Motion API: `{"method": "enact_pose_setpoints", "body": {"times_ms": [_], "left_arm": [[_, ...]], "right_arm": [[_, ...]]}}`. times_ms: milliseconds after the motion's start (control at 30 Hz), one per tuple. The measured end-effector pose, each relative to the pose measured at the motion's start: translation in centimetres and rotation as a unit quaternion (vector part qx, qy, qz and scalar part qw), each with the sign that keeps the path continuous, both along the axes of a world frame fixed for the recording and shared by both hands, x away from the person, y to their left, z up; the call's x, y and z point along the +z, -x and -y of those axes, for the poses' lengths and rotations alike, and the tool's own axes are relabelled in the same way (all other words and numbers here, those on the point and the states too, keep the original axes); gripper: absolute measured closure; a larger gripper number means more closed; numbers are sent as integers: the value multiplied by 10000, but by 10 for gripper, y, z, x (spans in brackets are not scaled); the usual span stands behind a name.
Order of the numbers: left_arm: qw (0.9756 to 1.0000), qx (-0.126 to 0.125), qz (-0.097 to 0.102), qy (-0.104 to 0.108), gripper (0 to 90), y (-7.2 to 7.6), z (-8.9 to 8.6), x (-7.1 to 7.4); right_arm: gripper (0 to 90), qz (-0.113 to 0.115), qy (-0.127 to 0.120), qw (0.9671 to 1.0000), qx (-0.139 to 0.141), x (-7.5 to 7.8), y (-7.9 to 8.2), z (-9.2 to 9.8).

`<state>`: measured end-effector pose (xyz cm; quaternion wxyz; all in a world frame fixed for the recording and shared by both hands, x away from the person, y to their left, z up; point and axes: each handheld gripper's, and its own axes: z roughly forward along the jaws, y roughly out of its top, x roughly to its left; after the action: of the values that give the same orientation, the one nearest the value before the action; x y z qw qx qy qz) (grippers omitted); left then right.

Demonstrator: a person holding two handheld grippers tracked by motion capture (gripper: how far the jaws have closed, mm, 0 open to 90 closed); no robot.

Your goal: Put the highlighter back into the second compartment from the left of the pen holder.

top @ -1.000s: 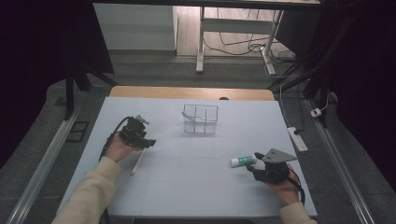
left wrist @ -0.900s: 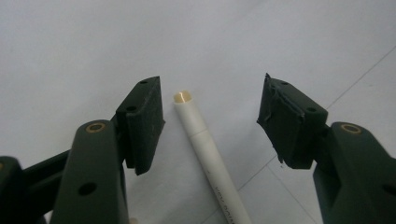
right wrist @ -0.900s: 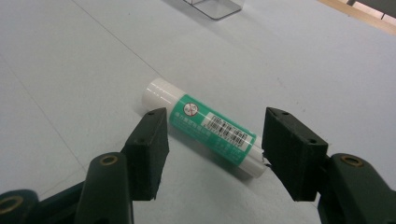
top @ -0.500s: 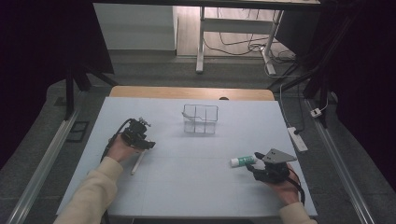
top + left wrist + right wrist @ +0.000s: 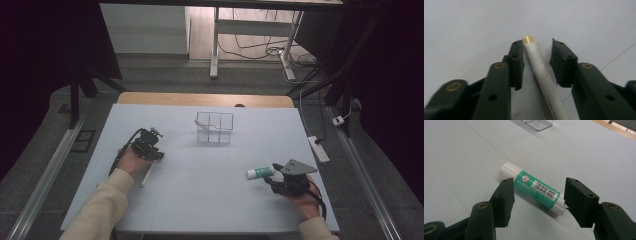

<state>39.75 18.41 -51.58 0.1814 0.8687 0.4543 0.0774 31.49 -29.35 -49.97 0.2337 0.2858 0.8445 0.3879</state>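
a: what is seen from the left?
b: the left gripper [image 5: 535, 62] is set over a white pen [image 5: 541, 77] on the table [image 5: 200, 200]; its fingers, just narrowed, touch one side.
a: further right?
b: a clear organizer [image 5: 215, 127] farther back, then a glue stick [image 5: 534, 188] lying between the right gripper's [image 5: 537, 200] wide, unmoved fingers.

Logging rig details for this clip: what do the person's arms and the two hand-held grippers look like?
Both are black, each with two blocky jaws with brass-coloured pins. The right hand-held gripper carries a grey three-cornered plate; the left hand-held gripper trails a black cable. The left arm wears a cream sleeve.
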Motion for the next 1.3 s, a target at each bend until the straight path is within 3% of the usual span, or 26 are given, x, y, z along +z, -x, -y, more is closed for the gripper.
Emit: {"method": "enact_pose_setpoints", "body": {"times_ms": [100,533,833,1300], "left_arm": [[10000,-3,-15,-33,778,1,3,0],[9997,-192,96,-84,788,3,3,1],[9988,-317,224,291,789,7,-5,15],[9932,-484,798,689,789,17,-9,48]], "right_arm": [[407,32,19,10000,8,1,1,0],[407,44,3,10000,-17,1,1,1],[407,44,37,10000,-45,1,0,2],[407,49,10,10000,-69,2,0,4]]}}
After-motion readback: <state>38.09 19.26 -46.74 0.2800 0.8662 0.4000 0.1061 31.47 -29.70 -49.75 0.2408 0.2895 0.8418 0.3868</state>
